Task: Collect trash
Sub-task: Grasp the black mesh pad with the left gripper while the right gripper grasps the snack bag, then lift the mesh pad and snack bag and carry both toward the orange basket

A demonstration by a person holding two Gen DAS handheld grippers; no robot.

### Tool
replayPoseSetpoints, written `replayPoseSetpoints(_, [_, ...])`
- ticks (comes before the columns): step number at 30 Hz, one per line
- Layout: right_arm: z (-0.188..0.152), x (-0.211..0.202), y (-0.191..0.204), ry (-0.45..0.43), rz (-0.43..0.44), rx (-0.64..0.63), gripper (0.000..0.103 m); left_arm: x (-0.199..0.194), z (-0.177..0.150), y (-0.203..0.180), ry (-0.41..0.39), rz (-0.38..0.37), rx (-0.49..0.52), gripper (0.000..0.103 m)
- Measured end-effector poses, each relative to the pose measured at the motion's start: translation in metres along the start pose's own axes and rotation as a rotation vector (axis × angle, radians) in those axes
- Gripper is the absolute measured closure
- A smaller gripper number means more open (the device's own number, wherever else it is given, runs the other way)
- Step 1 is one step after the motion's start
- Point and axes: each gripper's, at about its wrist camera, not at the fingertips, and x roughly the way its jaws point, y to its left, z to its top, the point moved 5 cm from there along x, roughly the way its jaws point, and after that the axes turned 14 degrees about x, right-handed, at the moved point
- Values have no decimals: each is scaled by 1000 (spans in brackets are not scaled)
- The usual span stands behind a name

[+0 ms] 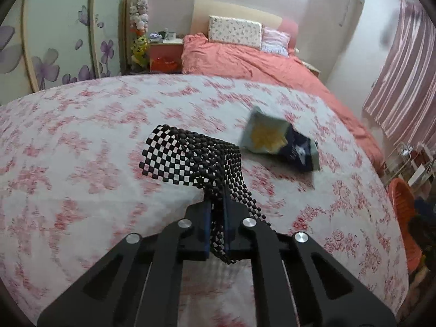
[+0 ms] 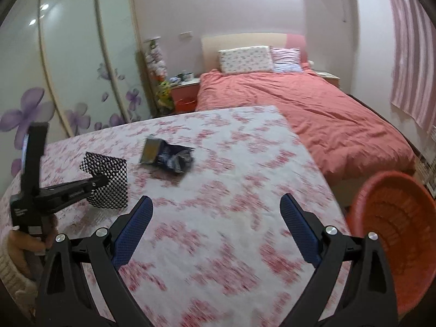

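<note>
- The left claw (image 1: 216, 218) is clamped on a piece of black mesh (image 1: 190, 160), pinching one hanging end while the rest folds over above the flowered counter (image 1: 81, 163).
- The right claw (image 2: 215, 218) is spread wide with nothing in it, low over the near part of the counter, its blue pads (image 2: 133, 229) bare.
- A crumpled snack bag (image 2: 166, 156), blue with a yellow patch, lies flat on the counter beyond the mesh, apart from it and out of both claws' reach for now.
- An orange basket (image 2: 395, 231) stands off the counter's right edge, beside the right claw; it looks the likely place for the trash.
- To do this step well, I would carry the mesh high enough that its loose fold clears the cloth and does not drag the bag.
- The grip is on a thin strip, so a steady, unhurried swing seems wise.
- The counter's right edge drops off just before the basket; release only once over its rim.
- Open room is wide across the middle of the counter; the bed (image 2: 313, 109) lies beyond the far edge.
</note>
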Motion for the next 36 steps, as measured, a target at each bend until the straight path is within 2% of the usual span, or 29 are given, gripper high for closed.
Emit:
replayPoseSetpoints(5, [8,37,31,41,35,-48,9,-21,3,27,-40,41,-8,95])
replayPoseSetpoints(11, [26,90,60,64,40,-146,9,-28,1,51,-47,52,-32,95])
replayPoseSetpoints(14, [31,118,71,111,50,-210,9,-26,-1,59,-42,47,-51,95])
replayPoseSetpoints(17, [30,144,79,152,19,-299,9,-23,-2,66,-36,41,-69,95])
replayPoseSetpoints(22, [25,155,76,239,9,-307,11,-23,-3,70,-33,41,-74,95])
replayPoseSetpoints(25, [17,153,72,297,26,-267,34,-24,-4,69,-36,40,-75,95])
replayPoseSetpoints(27, [12,147,68,298,34,-237,40,-24,-4,69,-34,36,-77,95])
replayPoseSetpoints(29, [12,145,68,288,28,-222,57,-25,-5,67,-33,32,-76,95])
replayPoseSetpoints(32, [10,143,68,287,29,-212,73,-27,-5,63,-32,27,-69,95])
replayPoseSetpoints(36, [10,134,66,289,55,-175,73,-32,-6,59,-38,21,-66,95])
